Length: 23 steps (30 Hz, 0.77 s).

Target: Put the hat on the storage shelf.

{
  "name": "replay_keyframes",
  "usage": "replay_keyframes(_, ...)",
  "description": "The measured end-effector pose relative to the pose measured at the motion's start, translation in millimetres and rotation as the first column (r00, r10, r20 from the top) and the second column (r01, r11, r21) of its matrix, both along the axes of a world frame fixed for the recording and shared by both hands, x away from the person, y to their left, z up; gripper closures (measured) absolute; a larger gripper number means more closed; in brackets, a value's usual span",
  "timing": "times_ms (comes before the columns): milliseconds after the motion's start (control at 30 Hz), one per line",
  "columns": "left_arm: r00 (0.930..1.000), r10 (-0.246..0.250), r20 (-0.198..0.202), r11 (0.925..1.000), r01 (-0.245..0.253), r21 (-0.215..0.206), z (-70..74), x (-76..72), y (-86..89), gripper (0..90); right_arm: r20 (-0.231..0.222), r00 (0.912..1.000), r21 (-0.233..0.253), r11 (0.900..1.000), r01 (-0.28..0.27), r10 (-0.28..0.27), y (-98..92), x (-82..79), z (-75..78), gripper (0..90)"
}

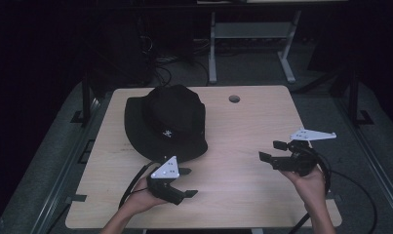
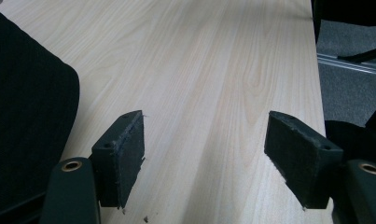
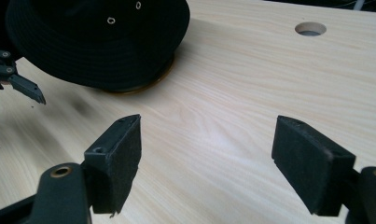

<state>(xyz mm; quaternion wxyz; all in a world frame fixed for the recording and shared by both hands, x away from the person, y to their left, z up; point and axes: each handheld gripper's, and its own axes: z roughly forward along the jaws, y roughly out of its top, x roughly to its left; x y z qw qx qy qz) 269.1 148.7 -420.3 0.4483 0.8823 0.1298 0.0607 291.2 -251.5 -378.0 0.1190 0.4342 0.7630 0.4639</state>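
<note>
Both tongs, left [image 1: 183, 181] and right [image 1: 270, 150], gape empty near the hat [image 1: 166, 122]: soft, light, floppy; best pinched at its brim.

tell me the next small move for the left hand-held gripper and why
Probably ease the left hand-held gripper forward to the near brim of the black hat. Its jaws stand open and empty over bare table, with the hat lying just beyond, so closing that gap comes before any grasp.

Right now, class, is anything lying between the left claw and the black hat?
Nothing visible does. Bare table lies between the open left claw and the near brim of the hat.
</note>
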Motion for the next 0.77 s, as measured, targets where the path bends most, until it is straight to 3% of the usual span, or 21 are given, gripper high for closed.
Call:
replay_keyframes(600,1.0000,-0.004,0.001,0.9999,0.004,0.013,-1.8,-0.4,-1.4,28.2,0.010,0.9989,0.024,0.999,0.046,-0.047,-15.9,-29.8,-24.6,22.8)
replay_keyframes(767,0.9999,-0.005,0.009,0.9997,0.005,0.024,-1.9,-0.7,-3.5,28.2,0.045,0.9973,0.021,0.998,0.057,-0.058,-15.6,-44.6,-31.1,21.4)
